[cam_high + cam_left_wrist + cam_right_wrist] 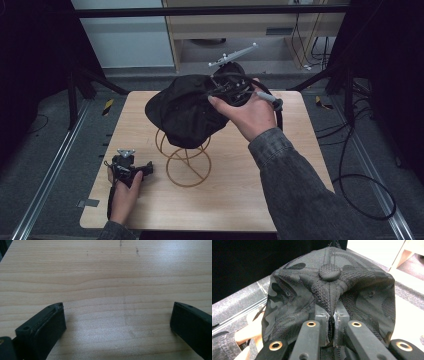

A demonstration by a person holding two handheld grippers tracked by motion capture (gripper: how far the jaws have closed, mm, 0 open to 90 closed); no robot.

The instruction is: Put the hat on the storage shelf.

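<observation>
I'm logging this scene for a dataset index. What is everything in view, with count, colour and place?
cap: one, black camouflage, over the stand at table centre, crown pinched by the right gripper
wire stand: one, tan, table centre, beneath the cap
table: one, light wood, middle of the high view
right gripper: one, black, jaws shut on the cap's fabric
left gripper: one, black, low over the table's near left, jaws apart over bare wood
hands: two, one holding each gripper
</observation>
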